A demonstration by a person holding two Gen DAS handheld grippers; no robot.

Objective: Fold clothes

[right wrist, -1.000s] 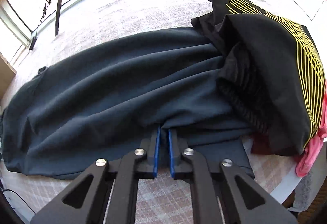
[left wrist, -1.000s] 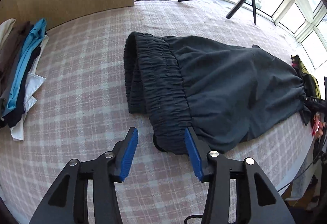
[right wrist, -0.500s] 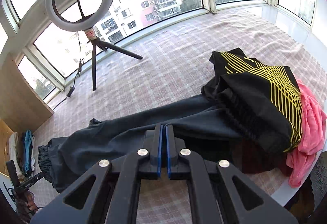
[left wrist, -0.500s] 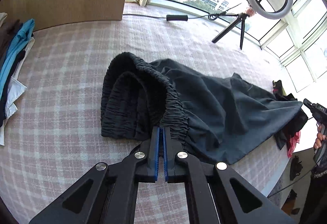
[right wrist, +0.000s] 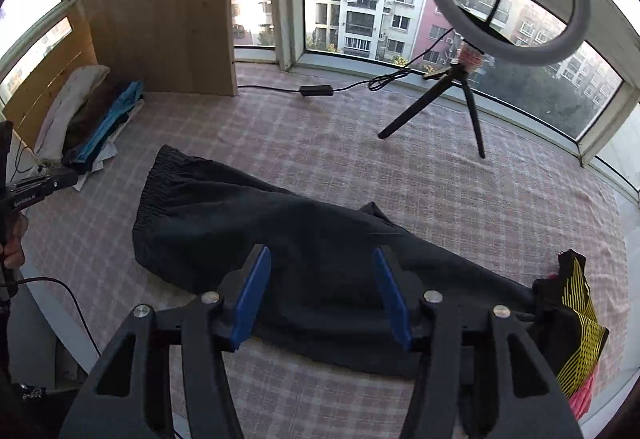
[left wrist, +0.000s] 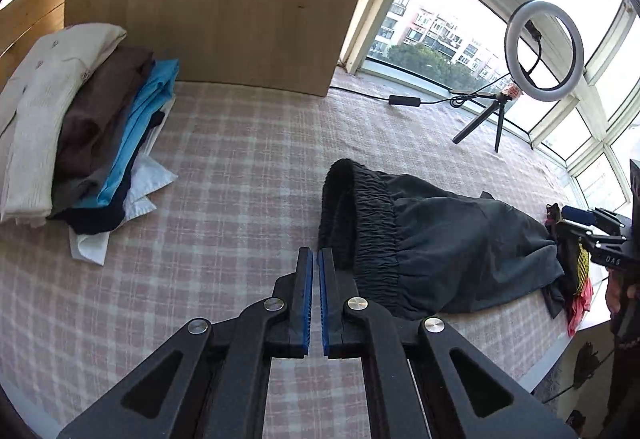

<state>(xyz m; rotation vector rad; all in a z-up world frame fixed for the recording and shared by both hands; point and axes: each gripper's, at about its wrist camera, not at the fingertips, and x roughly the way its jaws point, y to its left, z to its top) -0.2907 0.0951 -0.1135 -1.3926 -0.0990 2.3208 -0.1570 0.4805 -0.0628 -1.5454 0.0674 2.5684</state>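
Note:
Dark grey trousers (left wrist: 452,243) with an elastic waistband lie on the pink checked cloth; they also show in the right wrist view (right wrist: 288,239). My left gripper (left wrist: 315,259) is shut and empty, raised just left of the waistband. My right gripper (right wrist: 320,259) is open and empty, held above the trouser legs. Each gripper shows at the edge of the other's view.
A stack of folded clothes (left wrist: 80,143) lies at the left by a wooden panel (left wrist: 216,3). A ring light on a tripod (left wrist: 540,55) and its cable stand at the back. A black-and-yellow garment on pink cloth (right wrist: 576,323) sits at the right edge.
Half a second ago both grippers were shut on the trousers. Now the right gripper has opened and let go, the left has come off the waistband, and both have lifted back.

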